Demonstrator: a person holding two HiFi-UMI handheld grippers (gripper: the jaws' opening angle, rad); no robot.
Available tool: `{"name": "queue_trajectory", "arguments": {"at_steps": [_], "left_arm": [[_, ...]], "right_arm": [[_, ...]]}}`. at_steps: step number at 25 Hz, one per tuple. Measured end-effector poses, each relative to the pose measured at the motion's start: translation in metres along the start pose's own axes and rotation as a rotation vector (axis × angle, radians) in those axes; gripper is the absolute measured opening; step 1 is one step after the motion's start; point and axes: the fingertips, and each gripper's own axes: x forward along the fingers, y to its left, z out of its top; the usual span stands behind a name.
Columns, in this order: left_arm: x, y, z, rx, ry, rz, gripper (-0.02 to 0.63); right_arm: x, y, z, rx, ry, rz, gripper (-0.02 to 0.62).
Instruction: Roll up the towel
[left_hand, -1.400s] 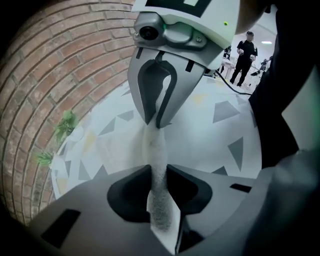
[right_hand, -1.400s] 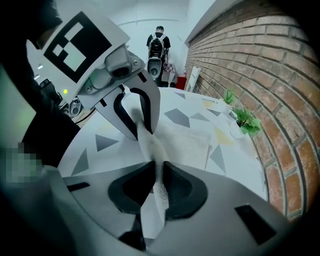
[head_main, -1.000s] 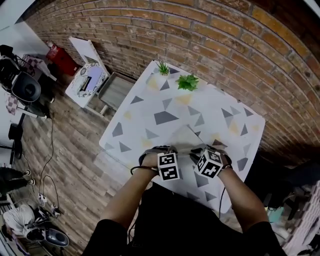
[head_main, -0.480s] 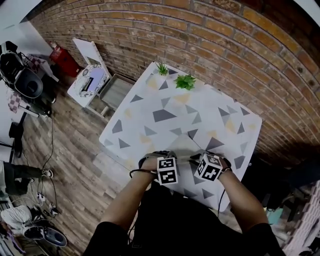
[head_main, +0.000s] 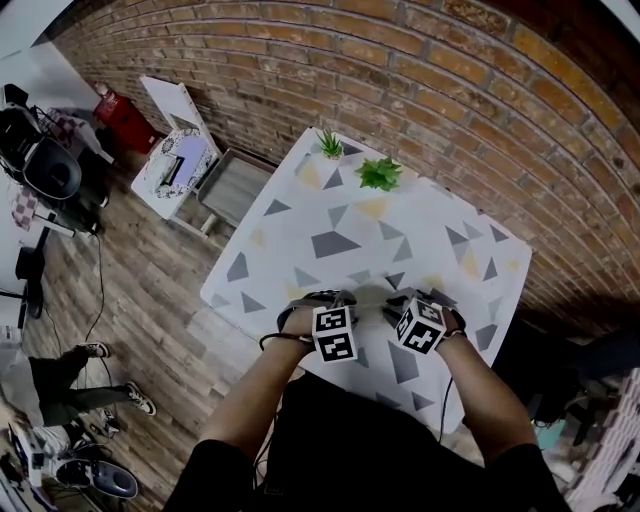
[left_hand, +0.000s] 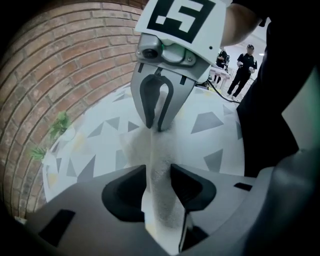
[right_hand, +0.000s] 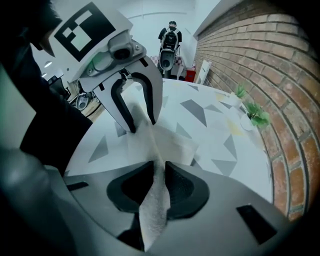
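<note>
The pale towel (head_main: 372, 296) lies bunched at the near edge of the triangle-print table (head_main: 300, 215), stretched between my two grippers. My left gripper (head_main: 322, 298) has just been opening. In the left gripper view the towel (left_hand: 142, 145) runs between its jaws (left_hand: 159, 175), and from the right gripper view the left gripper (right_hand: 142, 122) stands spread around the cloth edge without pinching it. My right gripper (head_main: 400, 298) has also just been opening a little. Its pads (right_hand: 159, 175) still squeeze a thin fold of towel (right_hand: 170, 145); the left gripper view shows the right gripper (left_hand: 154, 125) narrow on it.
Two small green plants (head_main: 329, 142) (head_main: 378, 172) stand at the table's far edge by the brick wall (head_main: 450, 90). A white chair with clutter (head_main: 180, 155) and a grey tray (head_main: 235, 185) sit on the floor to the left. A person's legs (head_main: 80, 385) show at the lower left.
The towel reached further across the table a second ago; now only a short bunch shows between the grippers. Both hands remain at the near edge.
</note>
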Motion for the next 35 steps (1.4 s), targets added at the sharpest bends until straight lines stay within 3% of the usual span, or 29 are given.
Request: {"name": "queue_trajectory", "arguments": {"at_steps": [5, 8, 12, 16, 21, 26, 31, 35], "left_arm": [[0.000, 0.032, -0.004, -0.011, -0.001, 0.079, 0.167], [0.002, 0.041, -0.006, -0.012, 0.009, 0.103, 0.167], [0.002, 0.042, -0.004, -0.004, 0.014, 0.117, 0.167], [-0.008, 0.036, 0.005, 0.006, -0.015, 0.133, 0.167], [-0.002, 0.011, 0.012, 0.099, 0.015, 0.099, 0.167], [0.011, 0.028, 0.010, 0.050, 0.012, 0.127, 0.167], [0.011, 0.041, 0.008, 0.020, -0.016, 0.076, 0.167], [0.009, 0.041, 0.009, 0.072, 0.009, 0.035, 0.175]], "right_arm": [[-0.010, -0.029, 0.016, 0.032, -0.059, -0.118, 0.106], [-0.017, -0.011, 0.026, 0.002, -0.100, -0.064, 0.123], [-0.004, 0.016, 0.011, -0.091, -0.025, -0.011, 0.201], [0.008, 0.009, -0.002, -0.083, 0.018, -0.046, 0.192], [0.006, -0.002, 0.005, -0.059, 0.000, -0.044, 0.158], [0.008, -0.021, 0.009, -0.036, 0.008, -0.074, 0.172], [0.014, -0.028, 0.011, 0.008, 0.019, -0.001, 0.143], [0.014, -0.031, 0.015, 0.047, 0.012, 0.020, 0.113]]}}
